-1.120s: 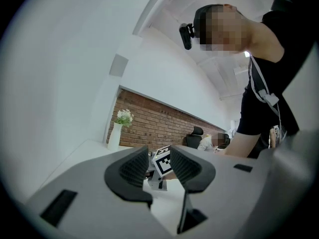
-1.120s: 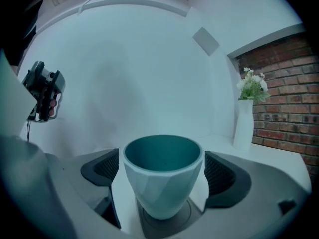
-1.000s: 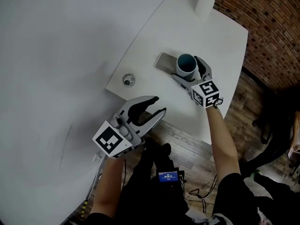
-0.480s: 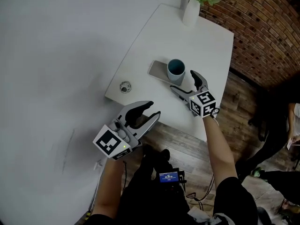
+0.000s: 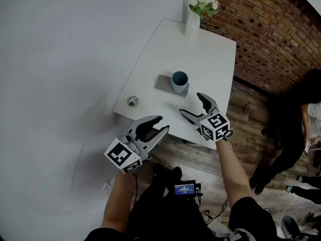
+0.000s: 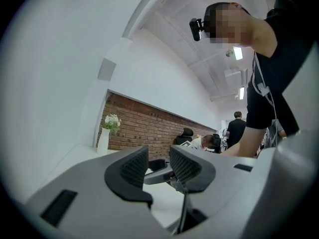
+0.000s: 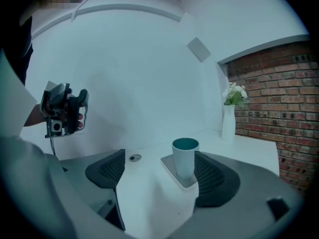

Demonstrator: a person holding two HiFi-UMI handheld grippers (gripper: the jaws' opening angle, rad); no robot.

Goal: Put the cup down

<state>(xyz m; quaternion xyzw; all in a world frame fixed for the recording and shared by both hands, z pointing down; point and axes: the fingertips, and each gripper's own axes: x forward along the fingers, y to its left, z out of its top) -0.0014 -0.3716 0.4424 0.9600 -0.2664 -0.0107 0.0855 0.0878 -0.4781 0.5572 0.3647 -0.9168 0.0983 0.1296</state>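
Judging task done: nothing left but to retire. Left tool (image 5: 161, 124) is off the counter's (image 5: 210, 49) near edge, jaws apart, empty. Right tool (image 5: 190, 104) is at the near edge, jaws wide but closing, nothing between. Cup (image 5: 179, 81) stands upright on grey tray (image 5: 161, 84), mid-counter. A second ago the right tool flanked the cup; now it is clear.

Right gripper (image 5: 191, 104) held forward on the extended right arm (image 5: 226, 167), jaws wide and closing, nothing between pads. Left gripper (image 5: 161, 123) nearer the body, jaws slightly apart, empty
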